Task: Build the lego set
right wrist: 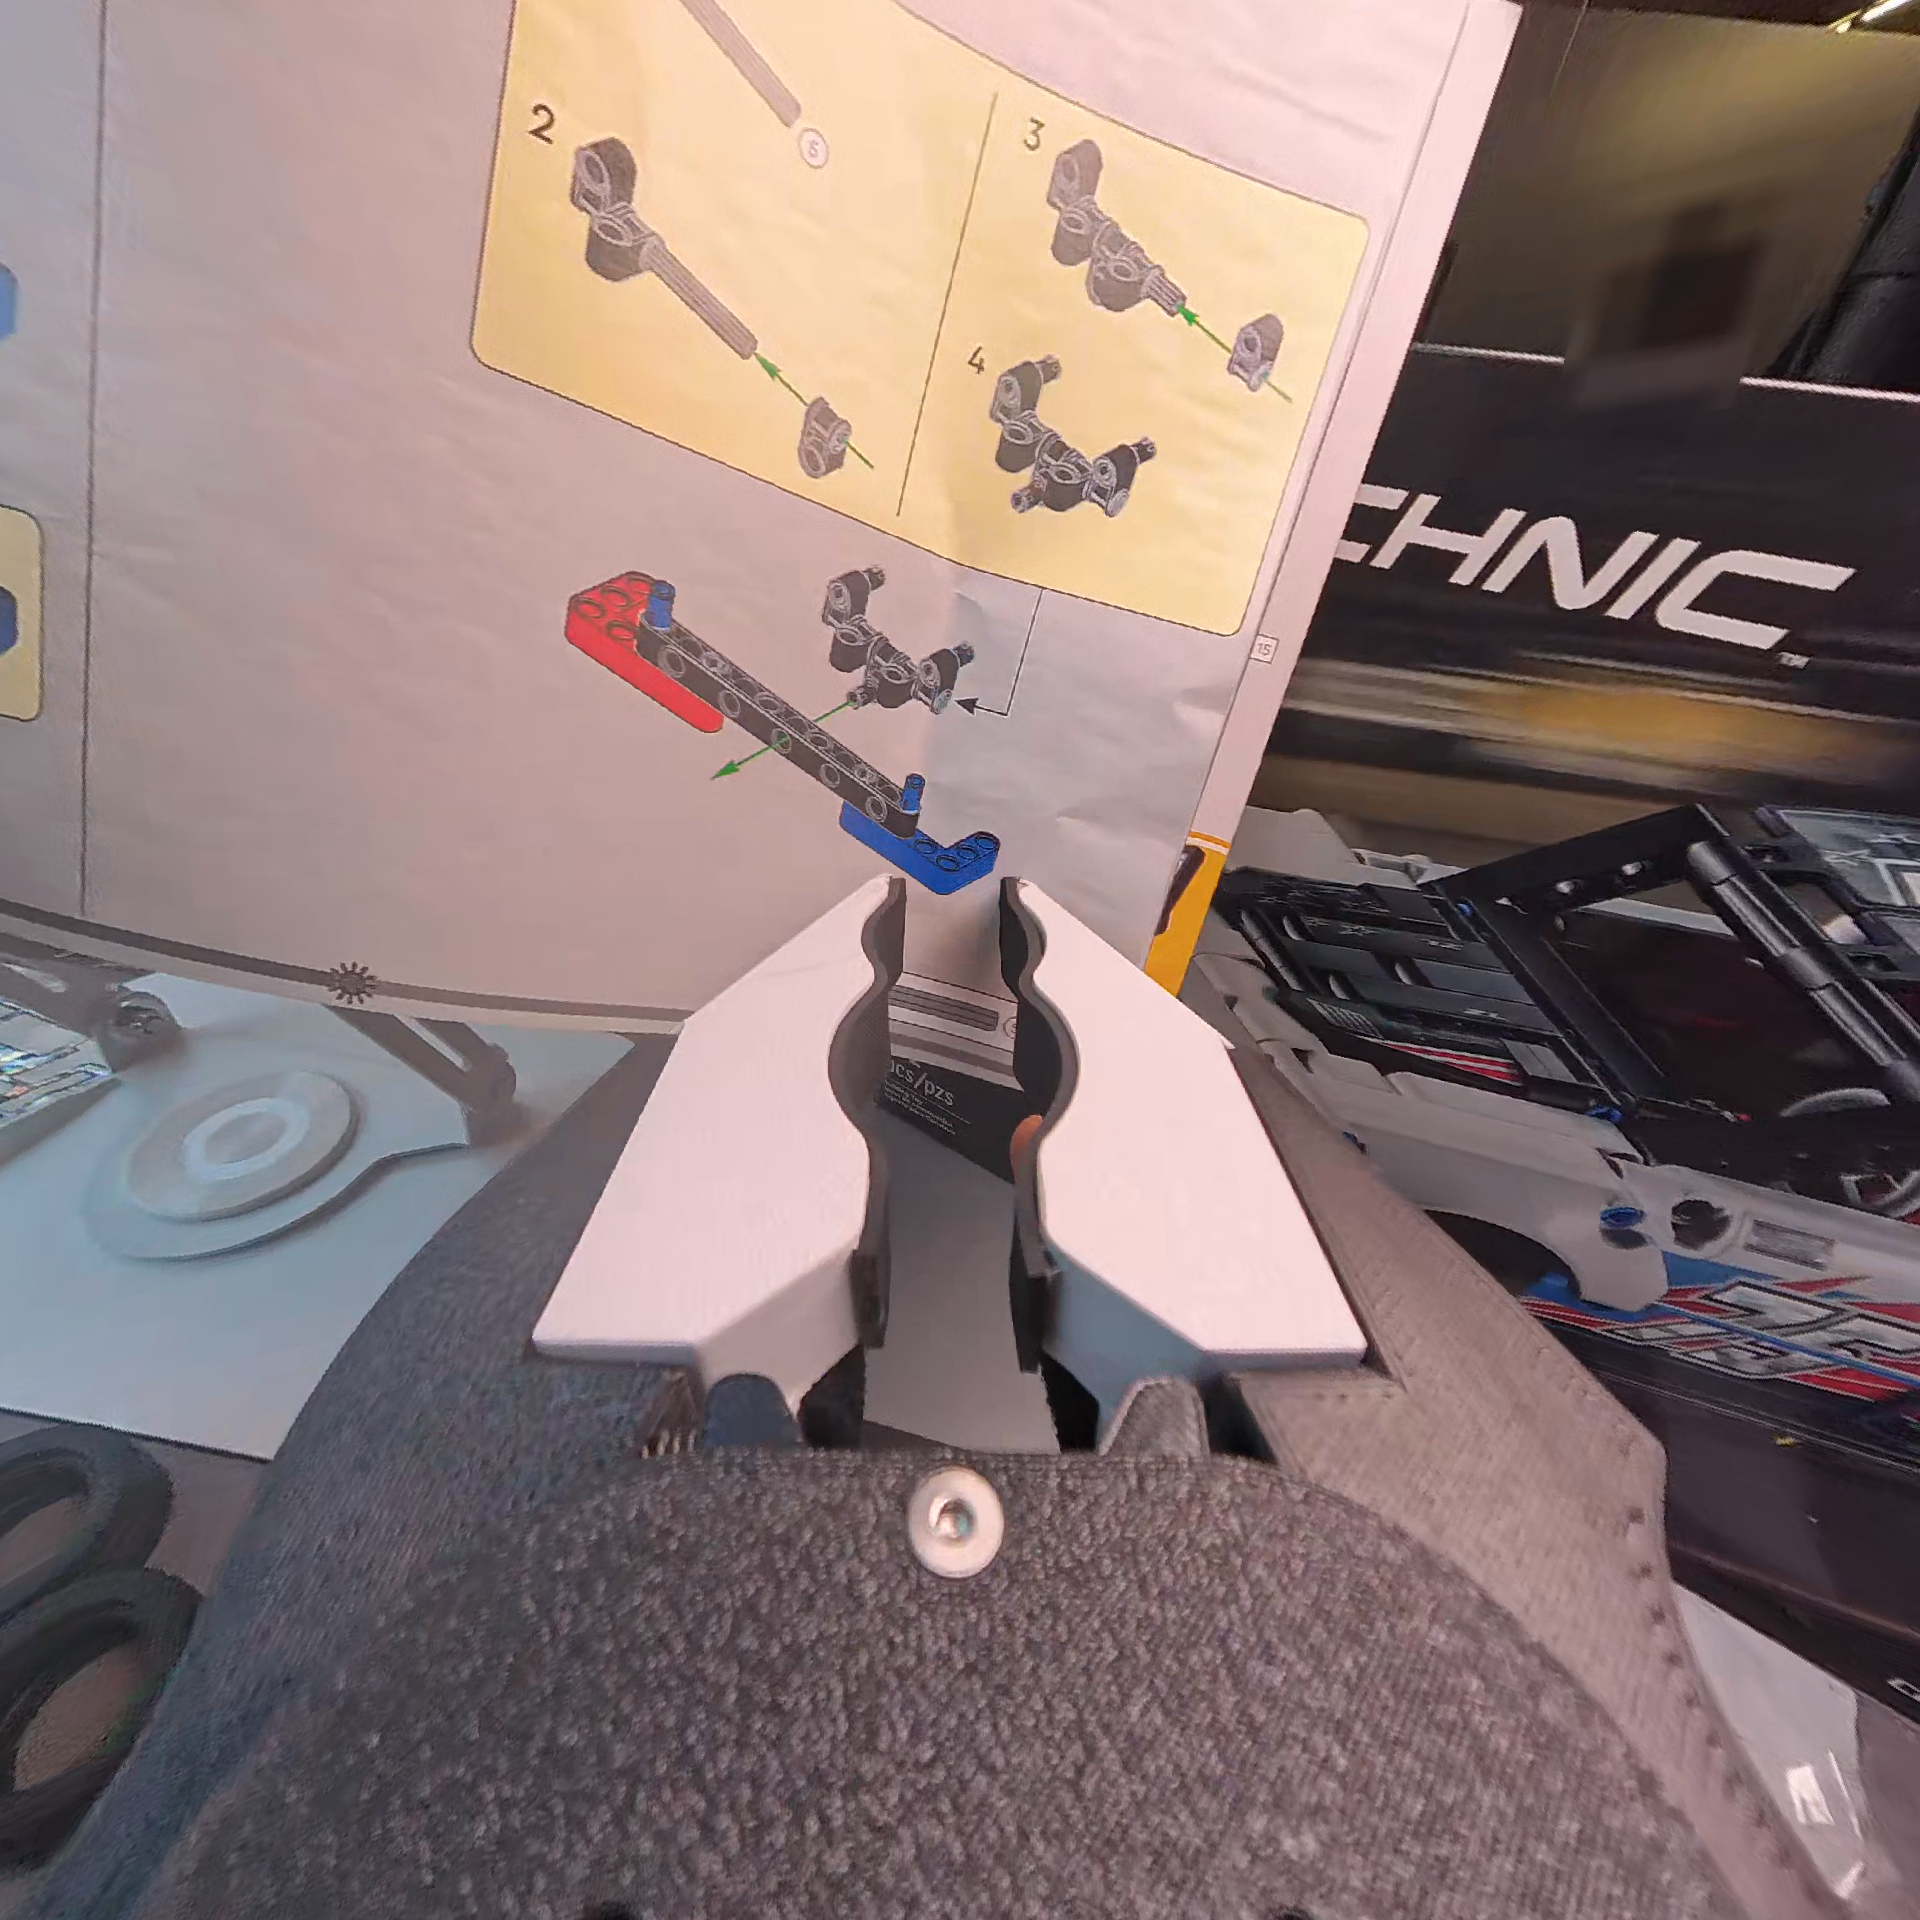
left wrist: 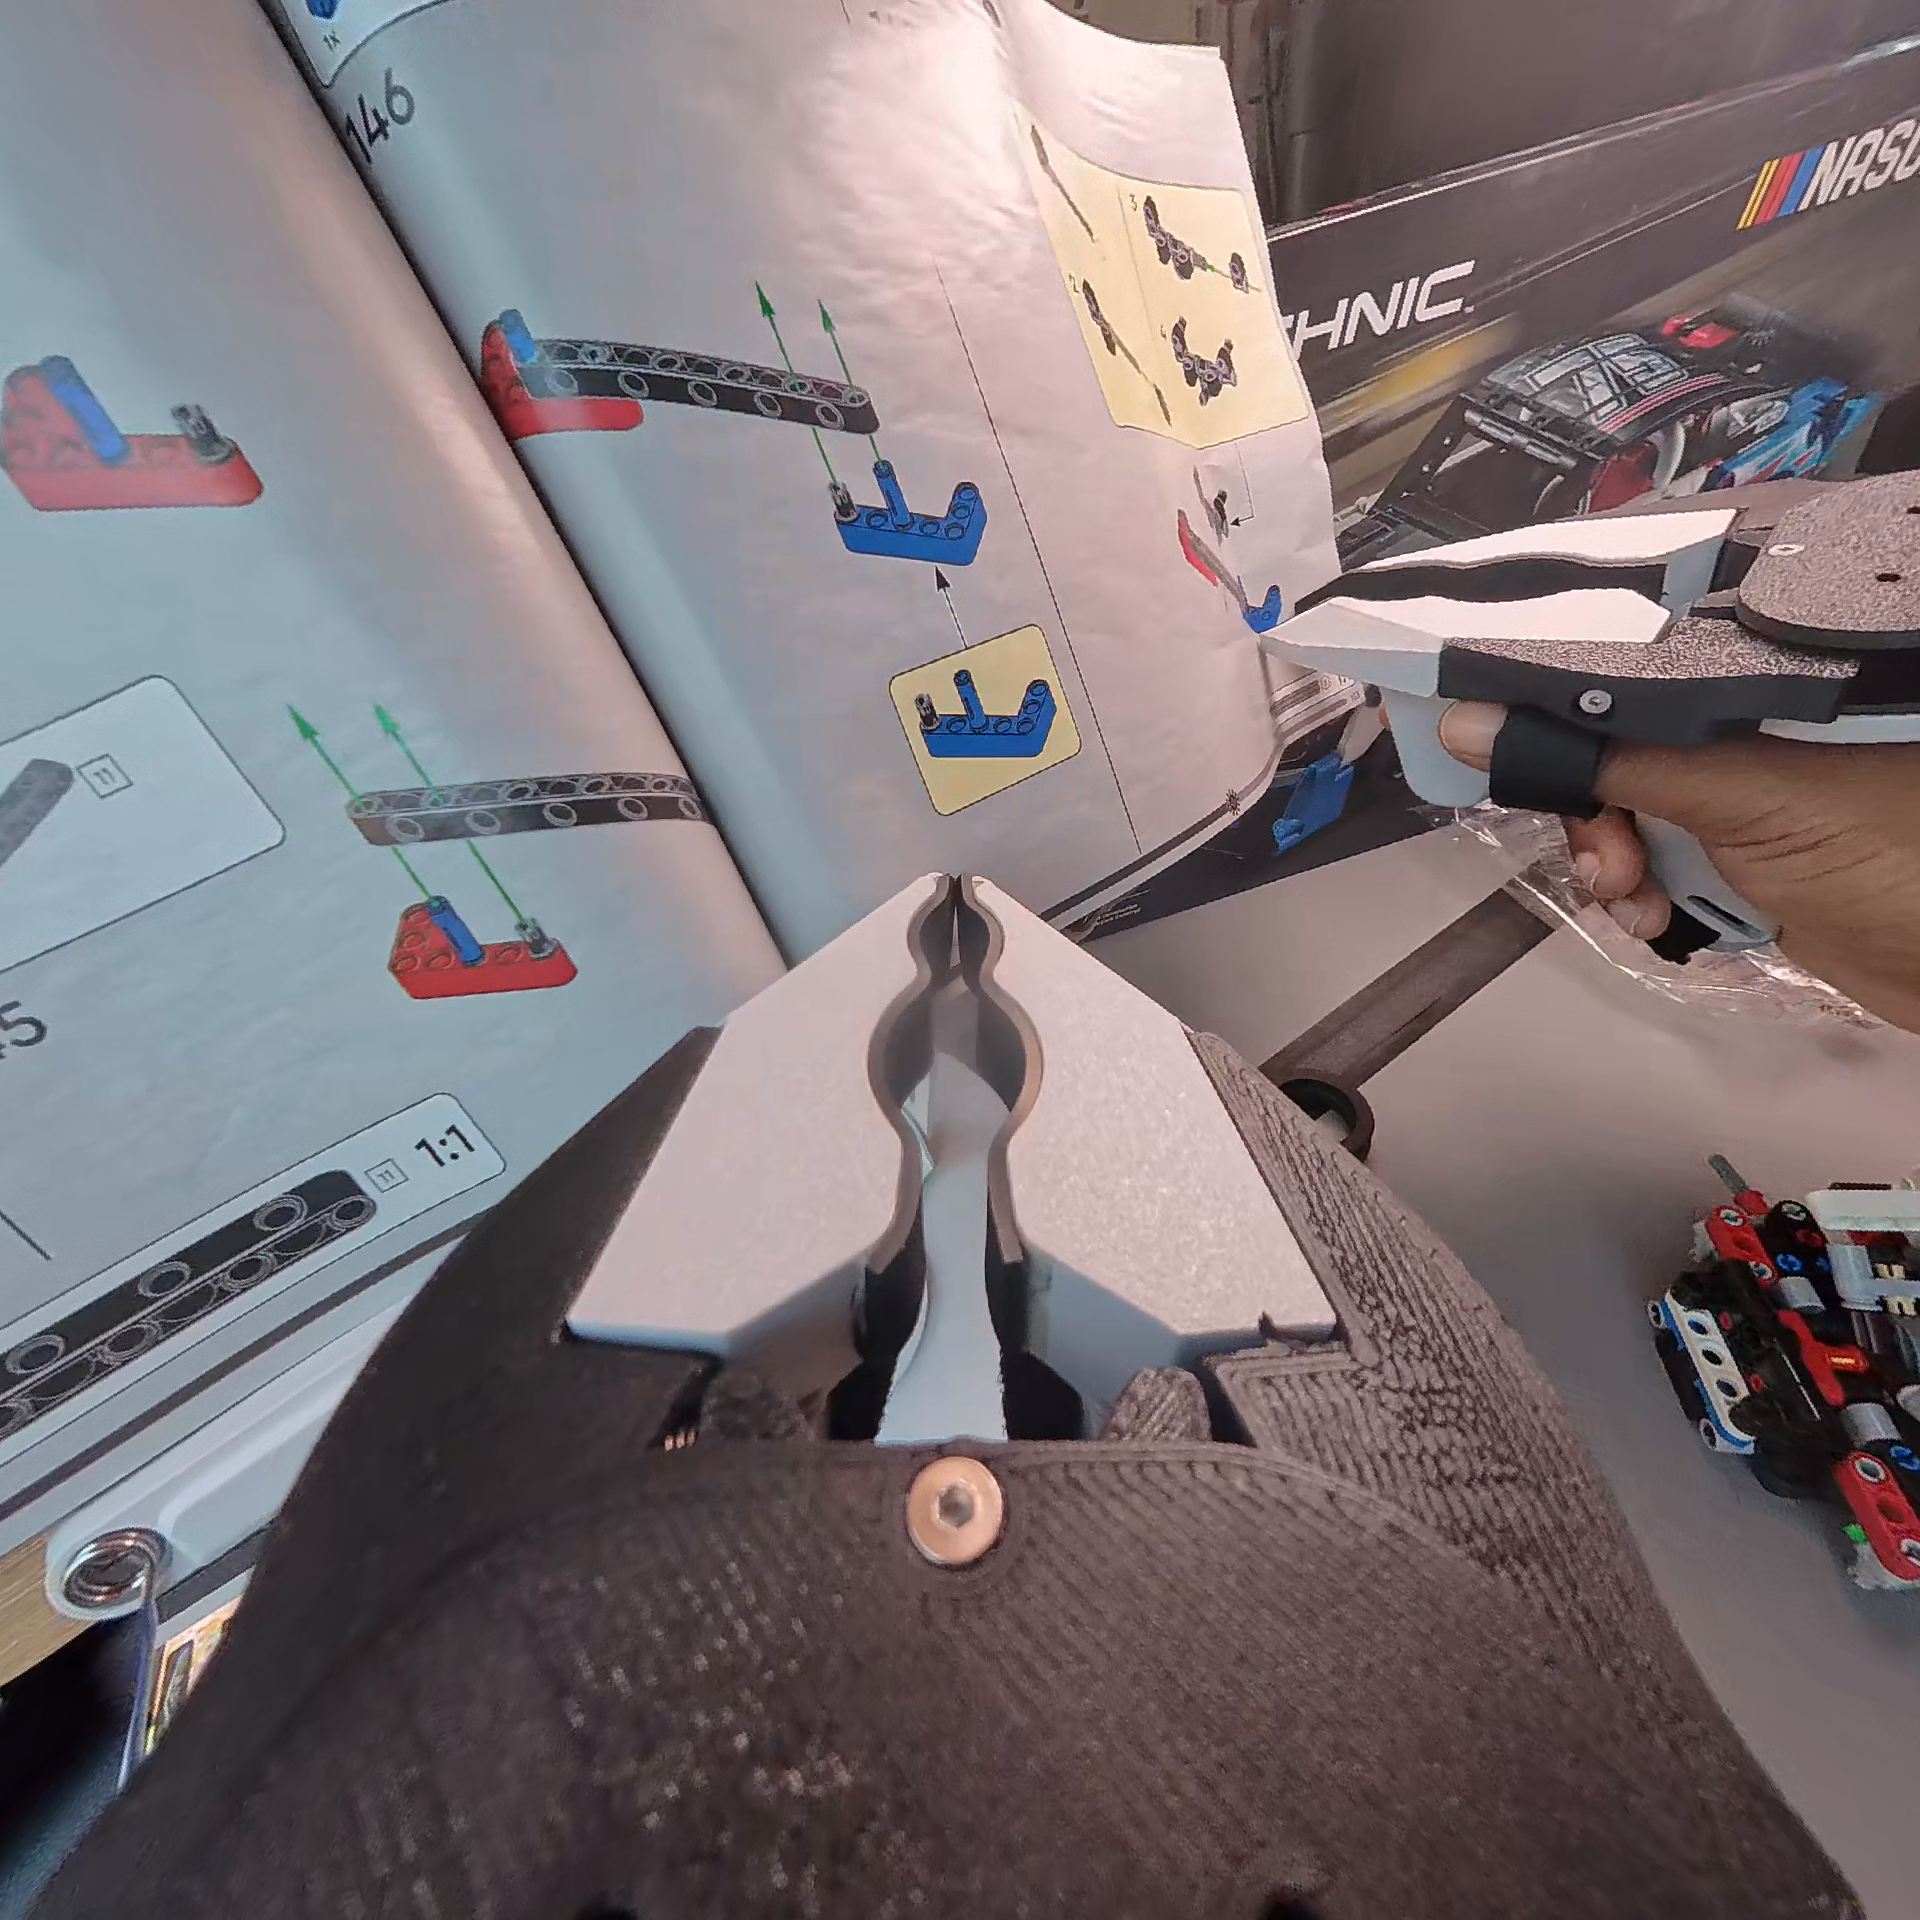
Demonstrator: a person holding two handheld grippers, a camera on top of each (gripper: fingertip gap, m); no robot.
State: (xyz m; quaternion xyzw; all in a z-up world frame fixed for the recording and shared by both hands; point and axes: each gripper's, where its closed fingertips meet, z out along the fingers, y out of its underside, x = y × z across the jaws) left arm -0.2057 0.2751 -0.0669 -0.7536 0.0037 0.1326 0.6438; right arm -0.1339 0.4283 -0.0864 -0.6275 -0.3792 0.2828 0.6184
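Observation:
The open instruction booklet (left wrist: pixel 644 582) stands propped in front of me, its pages showing build steps with red, blue and black beams. My left gripper (left wrist: pixel 957 883) is shut, its fingertips touching with nothing between them, and it points at the booklet's lower edge. My right gripper (right wrist: pixel 951 894) is open and empty, close to the booklet's right page (right wrist: pixel 416 727). It also shows in the left wrist view (left wrist: pixel 1299 623), held by a hand (left wrist: pixel 1787 873). A partly built model (left wrist: pixel 1797 1382) of black, red, white and blue parts lies on the table at the right.
The set's dark box (right wrist: pixel 1621 935) with a car picture stands behind and right of the booklet. Black tyres (right wrist: pixel 73 1621) lie at the lower left of the right wrist view. A clear plastic bag (left wrist: pixel 1621 935) lies under the hand. A dark bar (left wrist: pixel 1392 1008) lies on the table. Left tips and right tips are each some 25 cm from the partly built model (left wrist: pixel 1797 1382).

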